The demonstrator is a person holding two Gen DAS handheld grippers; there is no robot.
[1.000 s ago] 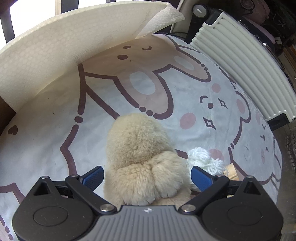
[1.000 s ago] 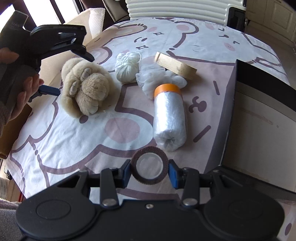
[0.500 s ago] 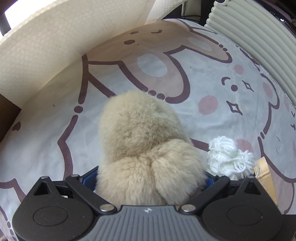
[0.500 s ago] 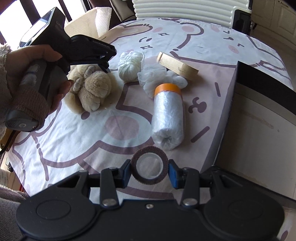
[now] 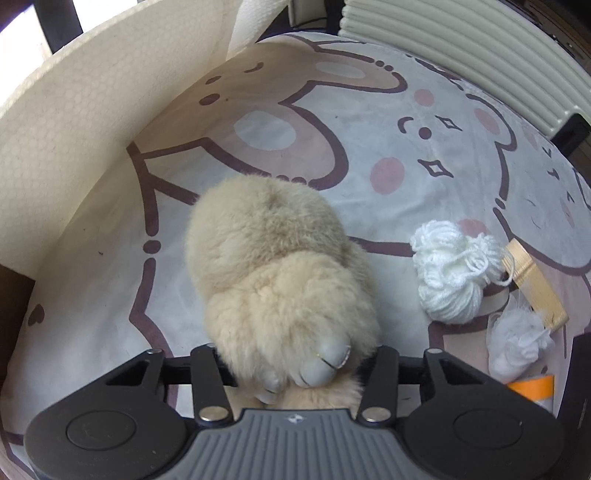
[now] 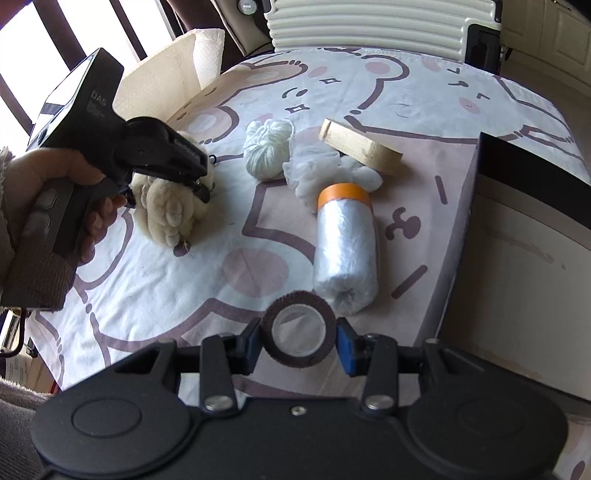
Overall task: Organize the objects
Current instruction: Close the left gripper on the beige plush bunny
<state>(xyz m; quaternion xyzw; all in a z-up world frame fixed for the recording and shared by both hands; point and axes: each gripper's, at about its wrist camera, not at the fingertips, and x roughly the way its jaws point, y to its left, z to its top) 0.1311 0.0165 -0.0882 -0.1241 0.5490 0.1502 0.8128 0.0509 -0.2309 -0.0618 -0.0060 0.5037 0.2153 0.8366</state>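
Observation:
A beige plush toy lies on the bear-print cloth. My left gripper is shut on the plush's lower end; its fingertips are buried in the fur. In the right wrist view the left gripper pinches the plush. My right gripper is shut on a brown tape ring, held above the cloth's near edge. A white yarn ball, white mesh puff, wooden ring and plastic film roll with orange end lie mid-cloth.
A cream honeycomb paper box wall stands left of the plush. A ribbed cream suitcase stands at the far edge. A dark-rimmed box sits at the right edge of the cloth.
My left gripper moved forward over the plush toy and closed on its lower end. My right gripper kept still, holding the tape ring.

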